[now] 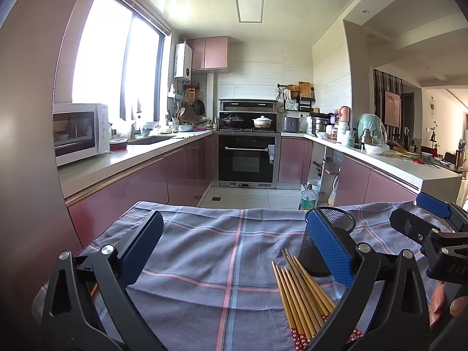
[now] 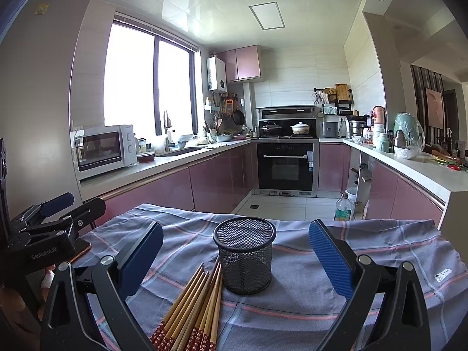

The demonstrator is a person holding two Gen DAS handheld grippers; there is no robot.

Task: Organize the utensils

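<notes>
Nothing is picked up yet. Both the left tool and right tool are spread wide, holding nothing. The chopsticks lie on the tabletop touching the mesh cup. One must be pinched next.
</notes>
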